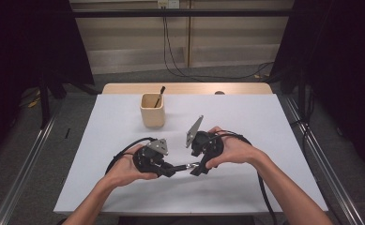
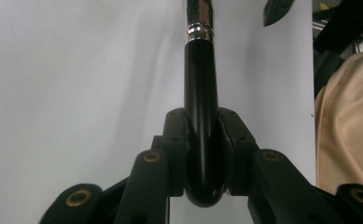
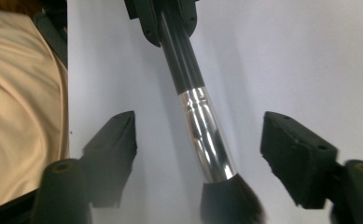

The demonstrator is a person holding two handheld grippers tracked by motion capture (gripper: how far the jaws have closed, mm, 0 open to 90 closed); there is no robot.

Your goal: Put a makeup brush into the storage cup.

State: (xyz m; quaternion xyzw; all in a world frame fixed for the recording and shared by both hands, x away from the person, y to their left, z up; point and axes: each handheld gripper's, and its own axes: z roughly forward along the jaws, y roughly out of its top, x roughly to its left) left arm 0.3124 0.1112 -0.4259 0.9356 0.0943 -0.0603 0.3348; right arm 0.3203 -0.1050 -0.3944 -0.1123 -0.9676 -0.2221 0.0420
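Note:
A makeup brush (image 1: pixel 185 166) with a black handle (image 2: pixel 200 84), a silver ferrule (image 3: pixel 202 126) and dark bristles (image 3: pixel 230 203) hangs level just above the white table between my two grippers. My left gripper (image 1: pixel 170 169) is shut on the handle's end, which sits clamped between its pads (image 2: pixel 175 135). My right gripper (image 1: pixel 196 168) faces it from the right and is open. Its jaws stand wide on either side of the ferrule and bristles without touching them (image 3: pixel 198 140). The left gripper's jaws (image 3: pixel 163 18) show at the top of the right gripper view.
A pale wooden cup (image 1: pixel 152 110) stands behind the grippers at the table's middle, with another dark brush (image 1: pixel 160 96) upright in it. The white table top (image 1: pixel 255 122) has a wooden back edge (image 1: pixel 185 88). Beige clothing (image 2: pixel 347 130) lies at the near edge.

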